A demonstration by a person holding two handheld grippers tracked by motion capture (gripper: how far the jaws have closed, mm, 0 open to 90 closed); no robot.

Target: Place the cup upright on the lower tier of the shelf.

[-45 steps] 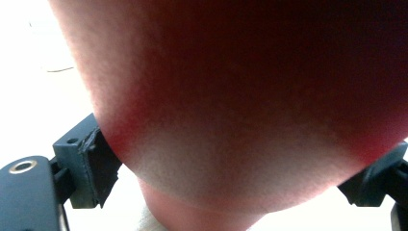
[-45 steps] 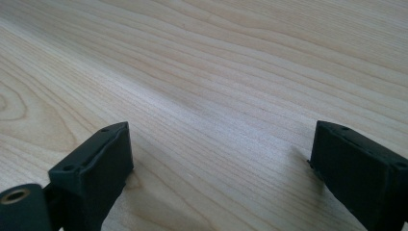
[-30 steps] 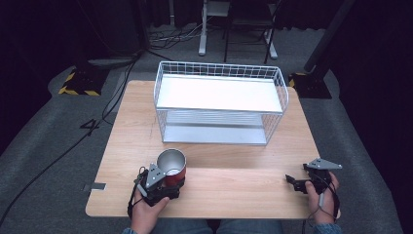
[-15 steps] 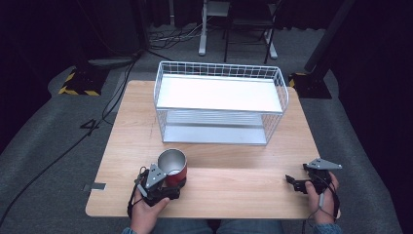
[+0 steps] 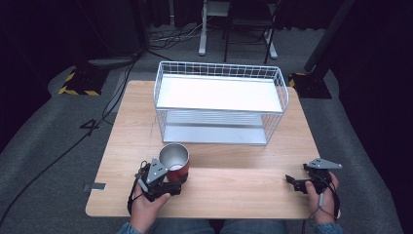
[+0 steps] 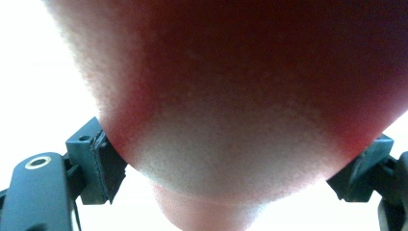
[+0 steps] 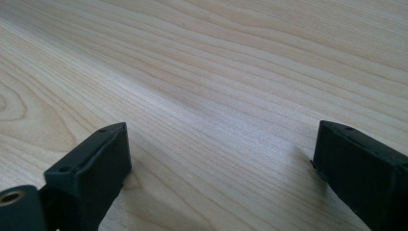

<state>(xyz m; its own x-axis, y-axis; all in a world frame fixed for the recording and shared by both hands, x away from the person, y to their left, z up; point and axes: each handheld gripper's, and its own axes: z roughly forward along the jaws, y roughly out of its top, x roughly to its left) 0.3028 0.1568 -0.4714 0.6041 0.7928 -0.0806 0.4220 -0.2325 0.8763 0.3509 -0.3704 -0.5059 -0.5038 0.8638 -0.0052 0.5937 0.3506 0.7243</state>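
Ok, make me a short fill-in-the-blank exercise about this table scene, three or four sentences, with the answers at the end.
1. The left hand-held gripper is closed around a red ____ with a shiny metal inside.
2. The right hand-held gripper has its jaws ____ over bare wood.
3. The white wire rack has ____ shelves, one above the other.
4. The red cup stands on the wooden table, on the person's side of the ____.

Missing words: cup; open; two; rack

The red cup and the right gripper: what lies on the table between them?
Nothing: in the high view, bare wooden table separates the cup from the right gripper.
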